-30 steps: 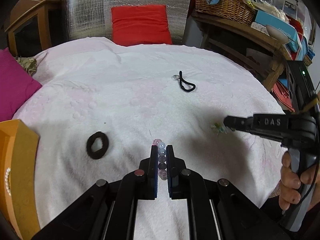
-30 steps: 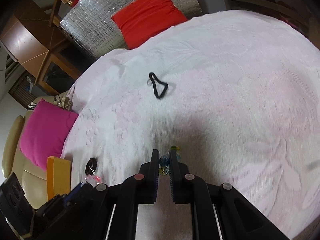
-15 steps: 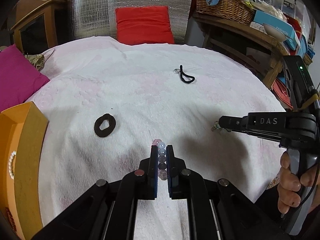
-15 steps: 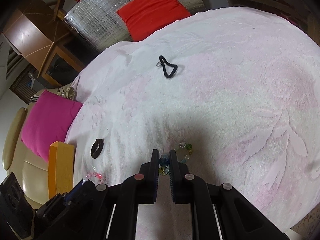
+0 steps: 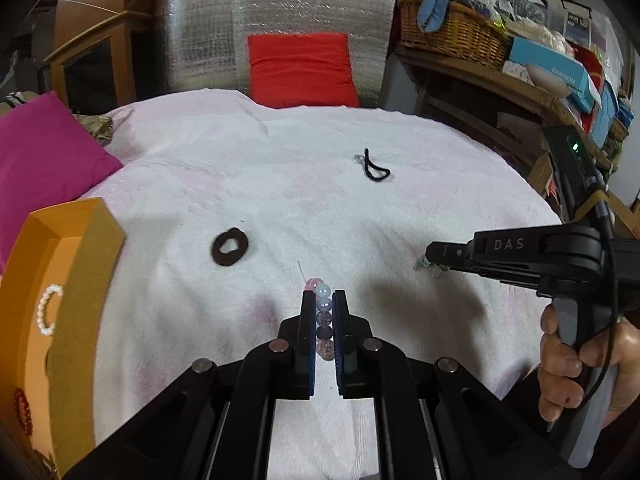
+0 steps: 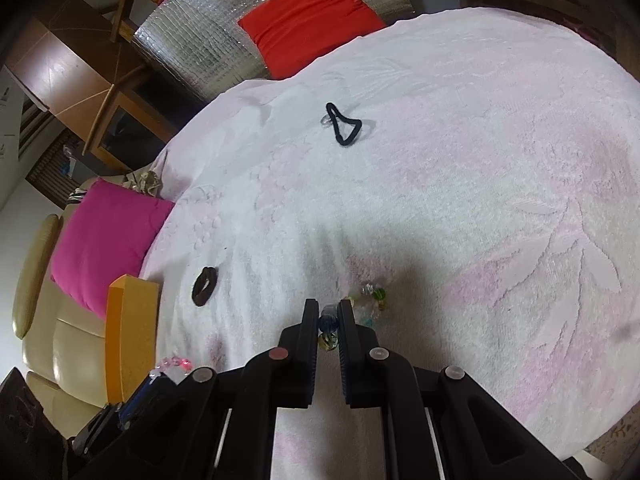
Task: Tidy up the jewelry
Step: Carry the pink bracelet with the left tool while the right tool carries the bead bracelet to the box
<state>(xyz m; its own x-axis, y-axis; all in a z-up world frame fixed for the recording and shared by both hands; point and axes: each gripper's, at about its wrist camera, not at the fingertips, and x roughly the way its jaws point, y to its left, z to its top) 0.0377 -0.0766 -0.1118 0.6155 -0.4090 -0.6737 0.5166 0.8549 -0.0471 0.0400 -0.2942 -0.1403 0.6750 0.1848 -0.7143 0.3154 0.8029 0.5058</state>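
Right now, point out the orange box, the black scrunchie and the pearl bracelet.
orange box (image 5: pixel 86 264), left wrist view, on its near wall.
black scrunchie (image 5: pixel 218 252), left wrist view, on its lower left fabric band.
pearl bracelet (image 5: pixel 41 312), left wrist view, on its left bead arc.

Indoor light, moderate and diffuse, probably from overhead. Soft dark shadows on the towel (image 5: pixel 280 208) lie under and ahead of both grippers: left gripper (image 5: pixel 323 300), right gripper (image 6: pixel 329 308). Foil sheet (image 5: pixel 276 20) shows speckled glare. Strong fisheye bending and black vignette at all edges. Centre sharp; rim clutter slightly soft. Wood corners dim.
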